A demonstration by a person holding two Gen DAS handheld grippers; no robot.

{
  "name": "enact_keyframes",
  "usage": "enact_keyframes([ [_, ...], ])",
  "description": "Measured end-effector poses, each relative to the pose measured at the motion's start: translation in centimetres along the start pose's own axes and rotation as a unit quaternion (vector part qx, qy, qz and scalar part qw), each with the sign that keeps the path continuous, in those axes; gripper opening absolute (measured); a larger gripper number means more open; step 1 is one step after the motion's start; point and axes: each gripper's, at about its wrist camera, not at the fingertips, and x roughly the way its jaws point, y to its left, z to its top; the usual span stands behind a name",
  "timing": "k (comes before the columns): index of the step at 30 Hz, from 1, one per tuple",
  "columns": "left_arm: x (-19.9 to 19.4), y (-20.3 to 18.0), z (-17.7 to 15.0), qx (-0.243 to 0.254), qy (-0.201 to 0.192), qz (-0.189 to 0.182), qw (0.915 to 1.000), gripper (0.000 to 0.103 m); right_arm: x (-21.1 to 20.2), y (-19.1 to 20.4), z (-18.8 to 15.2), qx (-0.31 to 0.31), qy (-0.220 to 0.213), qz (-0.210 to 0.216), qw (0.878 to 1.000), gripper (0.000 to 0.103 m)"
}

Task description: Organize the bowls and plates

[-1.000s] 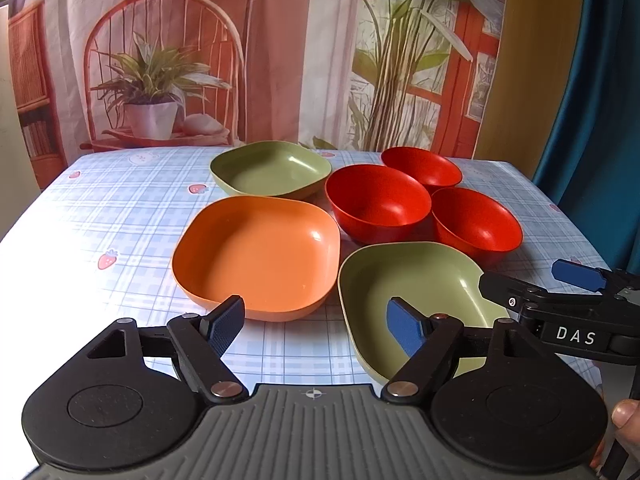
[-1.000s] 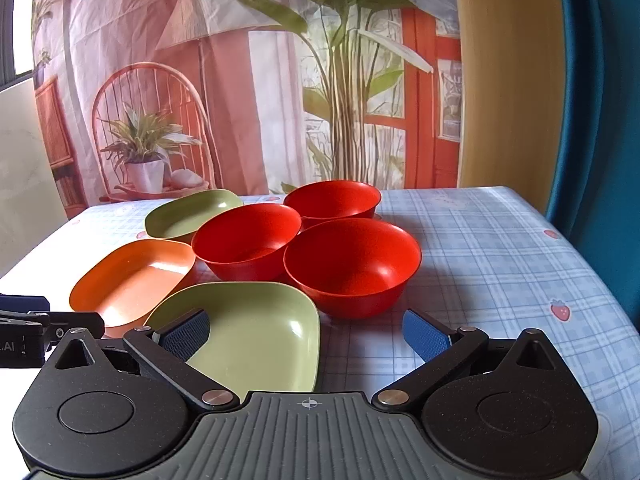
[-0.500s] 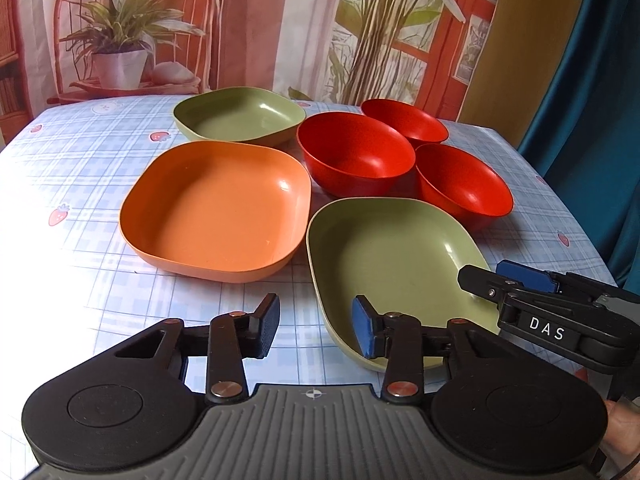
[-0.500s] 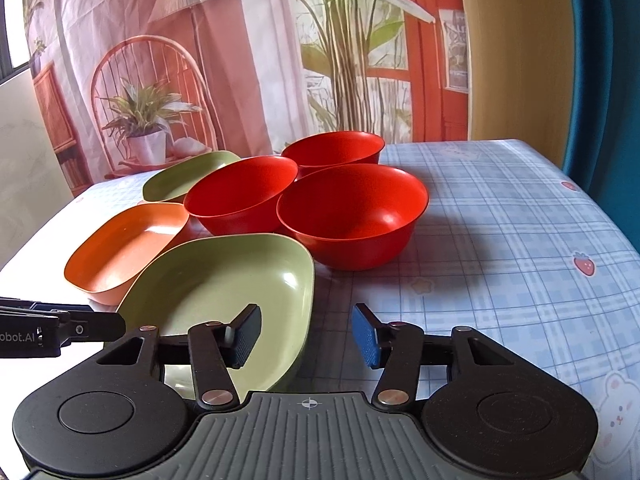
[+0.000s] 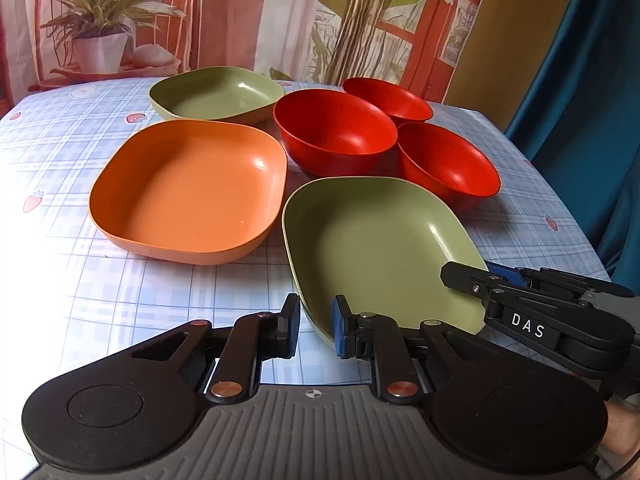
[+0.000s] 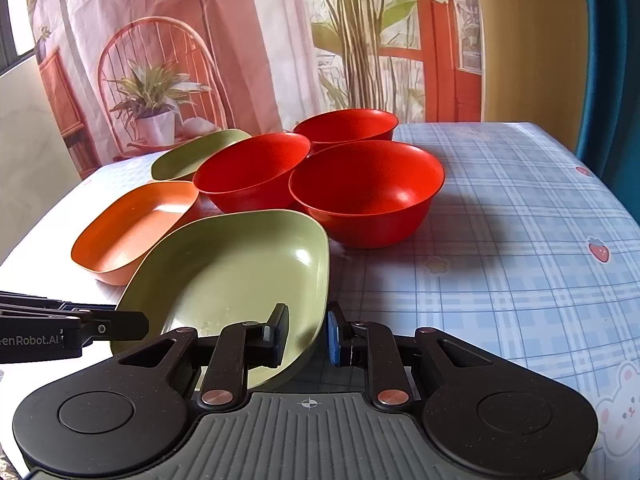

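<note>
Both my grippers, left [image 5: 315, 326] and right [image 6: 307, 334], had pinched the near green plate's [image 5: 376, 240] rim at the tabletop's near edge. Uneven lift could twist it loose or knock the red bowl [image 6: 366, 192] touching it.

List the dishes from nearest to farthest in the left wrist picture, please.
Near green plate → orange plate → front right red bowl → middle red bowl → far green plate → back red bowl.
</note>
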Motion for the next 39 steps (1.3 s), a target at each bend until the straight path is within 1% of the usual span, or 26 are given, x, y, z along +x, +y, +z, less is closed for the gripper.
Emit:
enact_keyframes([
  [4,-0.4,0.0,0.0,-0.001,-0.005,-0.001,1.0,0.018,-0.6,-0.2,0.0,0.008,-0.001,0.002,1.0,0.015],
  [9,-1.1,-0.3,-0.2,0.01,-0.014,0.003,0.9998,0.018,-1.3,-0.1,0.1,0.009,-0.004,0.003,1.0,0.015],
  [16,-2.2,-0.1,-0.4,0.008,-0.027,-0.004,0.9996,0.019,-2.1,0.6,0.4,0.0,-0.008,-0.003,1.0,0.015],
  [23,-3.5,-0.1,-0.4,0.012,-0.042,-0.009,0.999,0.019,-3.7,1.1,0.8,-0.005,-0.022,-0.011,1.0,0.015],
  [29,-5.3,0.0,-0.4,0.012,-0.063,-0.007,0.9979,0.019,-4.9,1.9,1.1,-0.014,-0.034,-0.011,0.999,0.016],
  [39,-7.6,1.4,0.3,0.001,-0.095,-0.001,0.9955,0.019,-6.3,3.7,2.0,-0.021,-0.04,0.01,0.999,0.016],
])
